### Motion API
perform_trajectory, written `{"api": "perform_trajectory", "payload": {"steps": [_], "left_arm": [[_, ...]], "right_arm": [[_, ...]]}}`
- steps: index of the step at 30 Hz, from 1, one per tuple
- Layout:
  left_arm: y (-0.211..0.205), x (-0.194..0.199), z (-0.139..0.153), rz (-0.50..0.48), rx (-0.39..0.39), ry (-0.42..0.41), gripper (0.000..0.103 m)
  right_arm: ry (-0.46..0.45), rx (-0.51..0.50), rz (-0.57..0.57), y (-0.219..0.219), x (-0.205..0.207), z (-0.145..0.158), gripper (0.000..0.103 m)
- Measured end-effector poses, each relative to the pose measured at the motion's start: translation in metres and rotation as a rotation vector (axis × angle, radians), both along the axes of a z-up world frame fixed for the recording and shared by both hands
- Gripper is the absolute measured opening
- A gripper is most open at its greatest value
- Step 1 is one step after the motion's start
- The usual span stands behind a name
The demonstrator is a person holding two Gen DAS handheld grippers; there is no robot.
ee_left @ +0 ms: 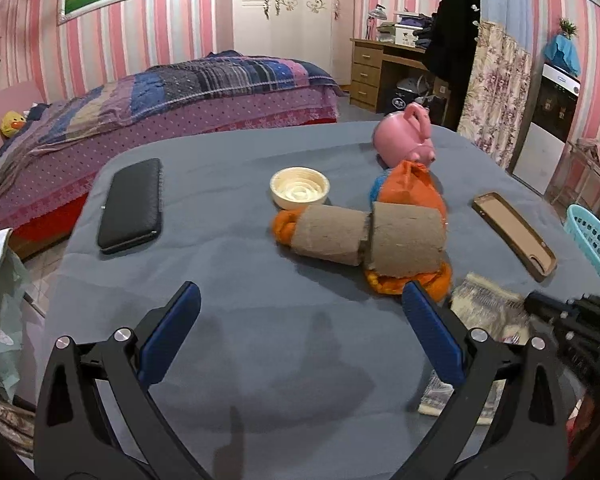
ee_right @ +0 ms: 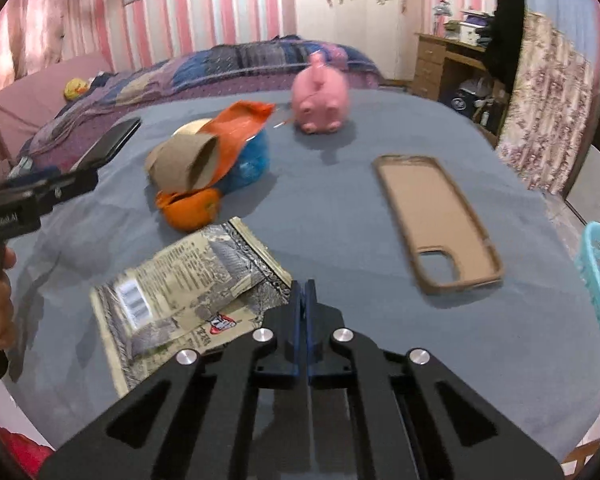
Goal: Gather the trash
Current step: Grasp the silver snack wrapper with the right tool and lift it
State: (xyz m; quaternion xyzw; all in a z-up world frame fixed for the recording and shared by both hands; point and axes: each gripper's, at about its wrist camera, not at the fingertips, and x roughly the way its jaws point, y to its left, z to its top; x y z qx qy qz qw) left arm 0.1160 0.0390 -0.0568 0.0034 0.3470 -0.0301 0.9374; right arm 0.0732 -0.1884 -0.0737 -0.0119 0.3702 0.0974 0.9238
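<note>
Right wrist view: the right gripper (ee_right: 305,285) is being held pressed together beside the crumpled wrapper (ee_right: 188,292), nothing visibly pinched. The left gripper (ee_left: 300,300) is being held spread above the grey tablecloth (ee_left: 220,272), short of the cardboard tubes (ee_left: 364,236).

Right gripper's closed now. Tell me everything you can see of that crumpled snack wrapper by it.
The snack wrapper is a flattened, creased foil-like pouch, beige with grey patterned print, a white barcode label and a small red logo. It lies flat on the blue-grey tablecloth, torn end toward the orange peel. The right gripper, shut, meets its near corner; whether it is pinched is unclear.
</note>
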Motion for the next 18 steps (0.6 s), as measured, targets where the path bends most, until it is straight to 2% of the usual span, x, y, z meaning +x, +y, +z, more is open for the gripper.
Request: {"api": "perform_trajectory", "payload": {"steps": [4, 7, 12, 14, 15, 16, 17, 18], "left_arm": [[-0.018, 0.007, 0.001, -0.030, 0.011, -0.010, 0.097], [-0.033, 0.016, 0.000, -0.051, 0.020, -0.010, 0.097], [-0.049, 0.038, -0.003, -0.072, 0.005, 0.010, 0.097], [-0.057, 0.046, -0.005, -0.078, 0.025, 0.026, 0.097], [-0.060, 0.050, -0.006, -0.087, 0.030, 0.030, 0.097], [-0.062, 0.051, -0.007, -0.094, 0.032, 0.030, 0.096], [-0.064, 0.053, -0.008, -0.101, 0.035, 0.030, 0.094], [-0.066, 0.055, -0.009, -0.105, 0.038, 0.032, 0.092]], "right_arm": [[-0.051, 0.022, -0.084, -0.034, 0.006, 0.018, 0.002], [-0.066, -0.001, -0.138, -0.055, 0.016, 0.027, 0.002], [-0.040, -0.019, -0.193, -0.083, 0.042, 0.032, 0.004], [-0.035, -0.017, -0.215, -0.092, 0.047, 0.033, 0.004], [-0.033, -0.016, -0.228, -0.095, 0.050, 0.034, 0.010], [-0.033, -0.008, -0.241, -0.100, 0.050, 0.034, 0.035], [-0.041, 0.000, -0.255, -0.102, 0.048, 0.035, 0.054], [-0.064, 0.009, -0.266, -0.104, 0.043, 0.035, 0.078]]}}
